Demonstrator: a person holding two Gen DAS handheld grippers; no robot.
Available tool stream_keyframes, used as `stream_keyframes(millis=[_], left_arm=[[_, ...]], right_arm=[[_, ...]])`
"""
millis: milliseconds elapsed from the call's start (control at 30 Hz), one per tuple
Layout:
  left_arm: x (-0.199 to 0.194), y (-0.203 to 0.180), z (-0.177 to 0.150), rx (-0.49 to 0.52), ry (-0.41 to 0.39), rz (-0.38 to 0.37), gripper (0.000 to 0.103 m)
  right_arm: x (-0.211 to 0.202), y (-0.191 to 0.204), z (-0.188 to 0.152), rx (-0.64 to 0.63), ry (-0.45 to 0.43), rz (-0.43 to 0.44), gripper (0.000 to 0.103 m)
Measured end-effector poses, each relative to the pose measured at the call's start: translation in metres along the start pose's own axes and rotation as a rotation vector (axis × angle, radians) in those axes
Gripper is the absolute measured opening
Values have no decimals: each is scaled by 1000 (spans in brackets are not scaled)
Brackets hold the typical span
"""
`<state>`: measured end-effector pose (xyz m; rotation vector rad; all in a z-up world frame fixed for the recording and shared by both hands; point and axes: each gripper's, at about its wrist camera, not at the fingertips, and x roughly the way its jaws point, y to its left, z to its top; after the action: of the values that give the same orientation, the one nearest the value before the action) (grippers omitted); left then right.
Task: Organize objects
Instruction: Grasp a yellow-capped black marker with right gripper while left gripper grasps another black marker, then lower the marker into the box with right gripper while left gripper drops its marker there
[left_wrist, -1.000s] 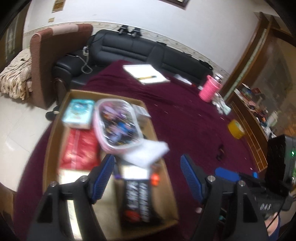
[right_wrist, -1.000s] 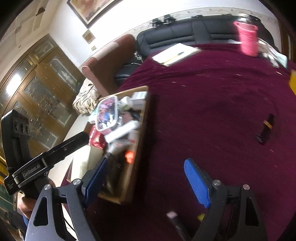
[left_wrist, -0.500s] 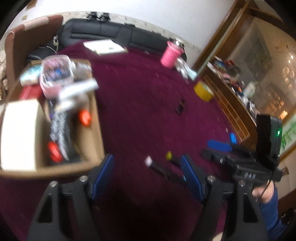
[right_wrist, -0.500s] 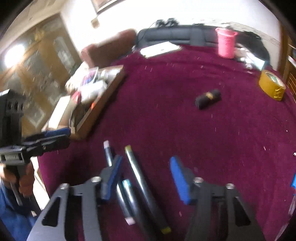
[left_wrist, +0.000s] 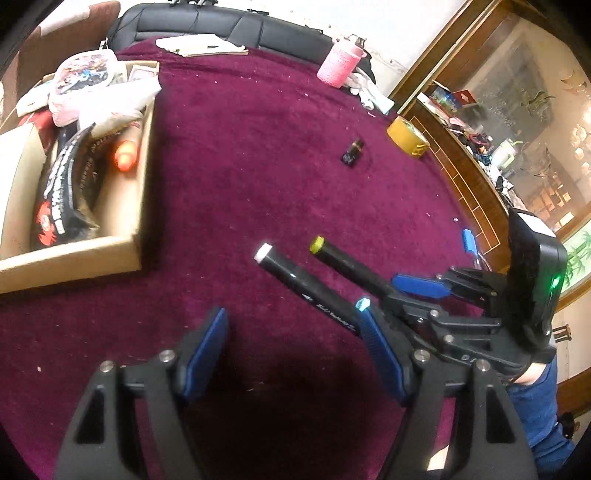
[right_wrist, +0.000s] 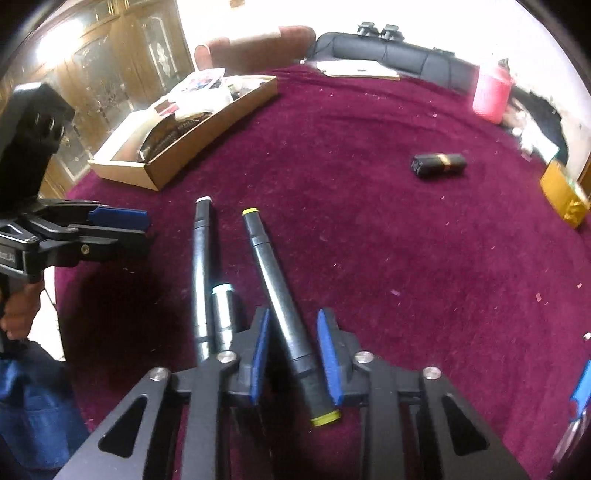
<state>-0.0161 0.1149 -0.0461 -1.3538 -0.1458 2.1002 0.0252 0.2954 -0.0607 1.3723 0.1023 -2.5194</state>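
Jaws of the right gripper (right_wrist: 293, 350) stood astride the yellow marker (right_wrist: 280, 295), narrowed around its barrel but with a sliver of gap showing on each side, so not yet clenched on it. That marker lay on the maroon bench (right_wrist: 369, 229) with its long axis running almost straight along the fingers, one yellow end just behind the pads and the other pointing away toward the box (right_wrist: 207, 129). Two more markers, a white marker (right_wrist: 201, 266) and a shorter blue marker (right_wrist: 221, 310), lay just to the left of the jaws, roughly parallel and outside the grasp.

The left gripper (left_wrist: 295, 354) hovered with its jaws spread wide and nothing between them (its camera showed the white marker (left_wrist: 306, 284) passing close by its right finger). It sat beside the pens but was not lined up on any of them, so the right gripper looked the nearer and better placed for the yellow marker.

The box sat well apart to the left, already holding packets, while a black tube (right_wrist: 437, 166), a tape roll (right_wrist: 565, 199) and a pink cup (right_wrist: 491, 96) remained loose across the bench. A straight squeeze appeared to be all the pickup needed, as the barrel lay lengthwise between the pads.
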Motion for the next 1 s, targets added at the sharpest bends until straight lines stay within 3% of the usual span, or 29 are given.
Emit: stream_keyframes(millis=[133,267,500,533,567,600,733,933,1000], left_arm=[[11,-7,2,-43,30,9,73],[23,-21,4,-45,44,67,73],[35,-36,7,-43,-5,205,75],[38,-40,8,0,-14,251,68],[41,-43,9,35,-26,297,49],[43,-45,9,78,-52,352,44],[40,-41,8,146,-48,357,14],[30,-43,-9,327,3,355,15],[24,-40,-14,331,14,334,18]], right_arm=[[2,-25,1,141,-43,-34,16],[0,-66,-11,350,-135,76,16],[0,-77,-15,391,-166,132,16],[0,-77,-15,392,-166,134,16],[-2,-74,-16,389,-167,134,16],[-4,-73,-18,389,-168,136,17],[-6,-77,-19,399,-180,145,17],[-9,-75,-17,389,-195,139,17],[-8,-75,-17,387,-190,137,17]])
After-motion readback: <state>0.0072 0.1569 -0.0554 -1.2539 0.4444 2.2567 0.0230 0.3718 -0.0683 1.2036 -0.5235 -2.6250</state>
